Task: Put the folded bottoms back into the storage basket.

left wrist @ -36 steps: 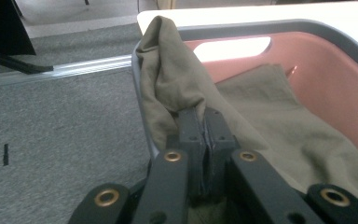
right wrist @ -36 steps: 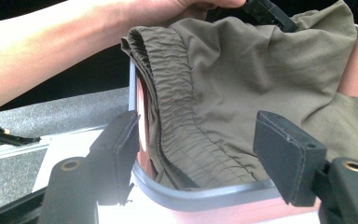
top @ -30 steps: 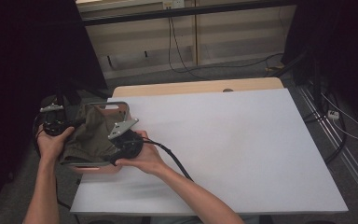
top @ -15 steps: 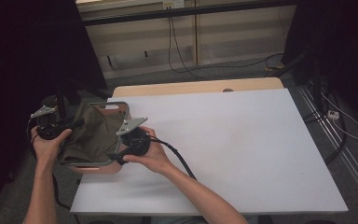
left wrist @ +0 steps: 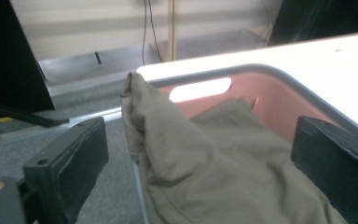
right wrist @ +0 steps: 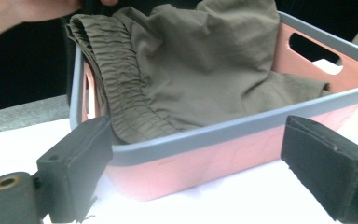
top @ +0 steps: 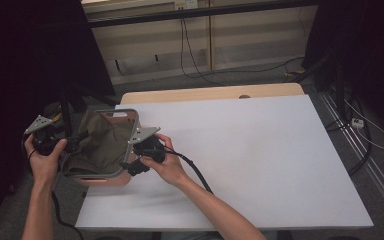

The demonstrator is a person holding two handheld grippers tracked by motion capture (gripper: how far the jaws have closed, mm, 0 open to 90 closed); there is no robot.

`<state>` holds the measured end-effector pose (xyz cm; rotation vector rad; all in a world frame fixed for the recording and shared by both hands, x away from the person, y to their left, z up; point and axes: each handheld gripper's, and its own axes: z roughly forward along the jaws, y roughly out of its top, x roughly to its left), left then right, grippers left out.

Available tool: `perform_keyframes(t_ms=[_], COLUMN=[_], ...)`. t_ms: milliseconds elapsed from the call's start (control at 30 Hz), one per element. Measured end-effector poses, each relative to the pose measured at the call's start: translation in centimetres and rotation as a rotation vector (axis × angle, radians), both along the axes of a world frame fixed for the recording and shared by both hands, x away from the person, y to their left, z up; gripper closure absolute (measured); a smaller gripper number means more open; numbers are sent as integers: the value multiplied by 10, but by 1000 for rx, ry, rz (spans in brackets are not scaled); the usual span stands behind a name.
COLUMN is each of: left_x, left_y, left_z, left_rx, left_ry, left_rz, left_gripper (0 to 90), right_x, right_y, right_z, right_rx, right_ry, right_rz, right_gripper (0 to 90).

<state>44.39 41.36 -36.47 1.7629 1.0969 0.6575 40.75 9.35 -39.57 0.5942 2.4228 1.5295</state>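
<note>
The table (top: 260,150) takes up the middle and right of the high view, its white top bare across most of the frame. At its left edge, in the left middle of that view, sits the basket (top: 132,116), pink with a grey rim and slotted handle holes. In the right gripper view the basket (right wrist: 242,140) runs across the centre of the frame; in the left gripper view its far wall (left wrist: 261,95) shows in the upper right.

The cloth (top: 100,145), olive green, lies bunched inside the basket and drapes over its left rim. In the right gripper view the cloth (right wrist: 200,60) fills the upper half, with a gathered waistband at upper left. In the left gripper view the cloth (left wrist: 200,172) rises in a fold through the centre.

The left gripper (top: 62,142) is at the far left of the high view, beside the basket's left rim. Its jaws have just been opening and stand wide apart; the cloth lies between them, not pinched.

The right gripper (top: 132,162) is at the basket's right rim. Its jaws have just been opening and stand apart, either side of the basket's near wall, pressing on nothing.
</note>
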Motion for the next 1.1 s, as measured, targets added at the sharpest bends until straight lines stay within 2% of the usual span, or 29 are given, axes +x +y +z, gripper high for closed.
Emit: perform_keyframes(t_ms=[67,167,200,300,333,467,567,667,833,900,1000,1100], left_x=[-5,-12,-14,-20,-22,-32,-41,-49,-64,-69,-76,-82], left_y=[-3,-6,-7,-8,-9,-12,-16,-20,-24,-27,-33,-38], left_z=[0,0,0,1,1,0,-2,-2,0,0,2,4], left_rx=[14,37,27,18,27,14,16,41,29,26,50,53], left_ry=[-13,-10,-14,-3,-7,-22,-20,-26,-31,-23,-31,-30], left_rz=[-22,3,5,-34,-33,-31,-19,-19,-2,-14,-24,-42], left_gripper=[33,38,39,48,47,45,48,55,55,56,55,55], right_x=[-1,-3,-3,-5,-6,-8,-10,-13,-16,-16,-18,-20], right_y=[-2,-3,-3,-5,-6,-10,-12,-15,-20,-22,-26,-29], right_z=[-1,-4,-4,-4,-3,-1,-3,-4,-5,-4,-4,-4], right_rx=[7,-11,-13,-12,-10,-7,-33,-21,-11,-9,-6,3], right_ry=[-4,0,-3,-16,-13,-19,-27,-26,-29,-31,-29,-23], right_rz=[-12,-19,-21,-37,-36,-42,-50,-55,-67,-70,-71,-72], right_gripper=[86,45,53,61,59,60,59,57,49,49,50,54])
